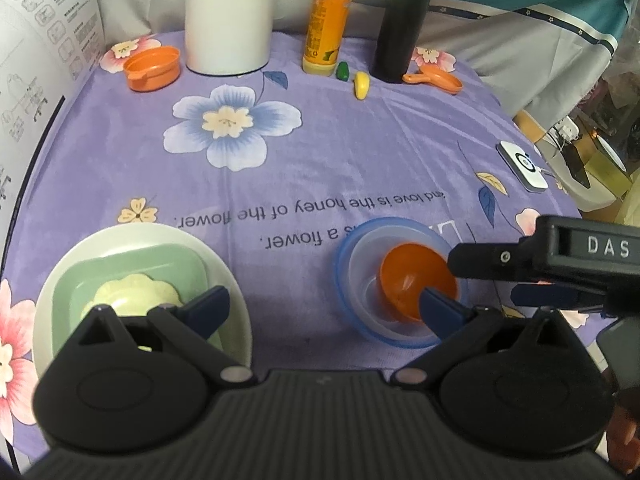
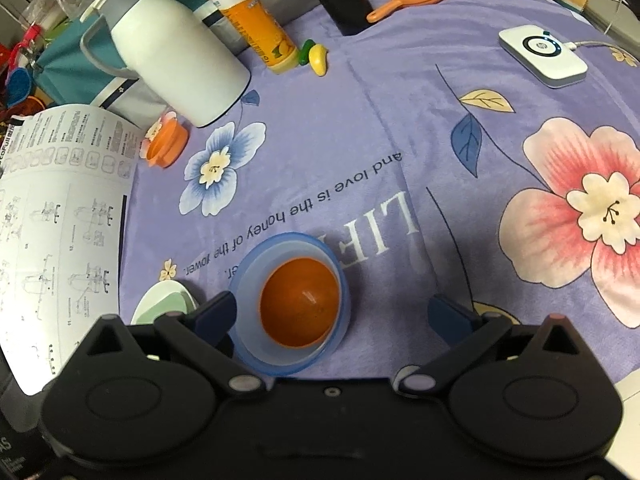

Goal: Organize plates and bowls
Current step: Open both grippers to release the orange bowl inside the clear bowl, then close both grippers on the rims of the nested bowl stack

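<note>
Cloth (image 2: 360,128): looking soft, matt, velvety
Orange bowl (image 2: 299,304): showing glossy plastic
Blue bowl (image 2: 248,268): appearing translucent plastic
Sheet (image 2: 60,216): looking like matt paper

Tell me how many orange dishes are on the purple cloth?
3. An orange bowl sits nested inside the blue bowl at the front. An orange pot stands beside the white jug. An orange pan lies by the black bottle. Others may be hidden.

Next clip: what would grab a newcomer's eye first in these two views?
First, the orange bowl nested in a clear blue-rimmed bowl near the front of the purple flowered cloth, with the right tool open around it. Next, to its left, a green square dish stacked on a white plate under the open left tool. At the back stand a white jug and an orange bottle.
</note>
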`<state>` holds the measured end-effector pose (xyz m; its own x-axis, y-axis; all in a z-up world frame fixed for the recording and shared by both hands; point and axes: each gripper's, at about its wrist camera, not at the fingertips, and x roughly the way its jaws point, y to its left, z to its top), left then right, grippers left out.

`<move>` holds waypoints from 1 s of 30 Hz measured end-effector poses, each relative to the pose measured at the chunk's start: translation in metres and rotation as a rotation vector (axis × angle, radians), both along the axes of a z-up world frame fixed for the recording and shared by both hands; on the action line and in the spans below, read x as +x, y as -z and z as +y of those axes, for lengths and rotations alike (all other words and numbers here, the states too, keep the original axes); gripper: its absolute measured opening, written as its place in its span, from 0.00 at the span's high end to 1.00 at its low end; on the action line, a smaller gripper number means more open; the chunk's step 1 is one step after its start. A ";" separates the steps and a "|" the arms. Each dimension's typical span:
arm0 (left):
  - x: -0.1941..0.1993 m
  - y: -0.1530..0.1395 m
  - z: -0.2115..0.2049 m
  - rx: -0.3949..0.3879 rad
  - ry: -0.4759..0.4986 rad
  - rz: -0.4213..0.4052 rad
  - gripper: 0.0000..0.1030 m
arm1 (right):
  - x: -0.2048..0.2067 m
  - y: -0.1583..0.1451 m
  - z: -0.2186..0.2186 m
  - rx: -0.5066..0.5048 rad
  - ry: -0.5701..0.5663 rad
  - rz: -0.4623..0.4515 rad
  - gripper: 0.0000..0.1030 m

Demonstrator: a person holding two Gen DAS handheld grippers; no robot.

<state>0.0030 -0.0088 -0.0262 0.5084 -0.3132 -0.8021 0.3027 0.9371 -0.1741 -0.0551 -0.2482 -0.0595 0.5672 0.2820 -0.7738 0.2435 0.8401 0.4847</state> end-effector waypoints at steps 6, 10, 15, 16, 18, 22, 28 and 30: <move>0.001 0.004 -0.006 0.020 0.006 -0.001 0.00 | 0.002 0.004 0.001 -0.011 -0.001 0.003 0.00; 0.003 0.006 -0.008 0.034 0.002 0.002 0.00 | 0.005 0.006 0.001 -0.006 -0.001 -0.008 0.02; 0.006 0.010 -0.014 0.045 0.014 0.014 0.05 | 0.008 0.009 0.001 -0.001 -0.014 -0.024 0.13; 0.007 0.010 -0.016 0.044 0.017 0.016 0.05 | 0.009 0.010 0.002 -0.003 -0.020 -0.029 0.15; 0.009 0.012 -0.019 0.043 0.021 0.019 0.06 | 0.011 0.010 0.003 -0.012 -0.037 -0.039 0.20; 0.012 0.016 -0.027 0.046 0.034 0.034 0.10 | 0.014 0.012 0.007 -0.022 -0.064 -0.046 0.32; 0.016 0.023 -0.035 0.022 0.072 0.066 0.29 | 0.019 0.017 0.016 -0.014 -0.112 -0.046 0.56; 0.017 0.025 -0.036 0.008 0.079 0.081 0.36 | 0.020 0.018 0.017 -0.022 -0.115 -0.048 0.57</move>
<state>0.0201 -0.0448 -0.0516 0.4153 -0.3431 -0.8425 0.3613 0.9122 -0.1933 -0.0347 -0.2312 -0.0770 0.5685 0.3305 -0.7534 0.1218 0.8719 0.4744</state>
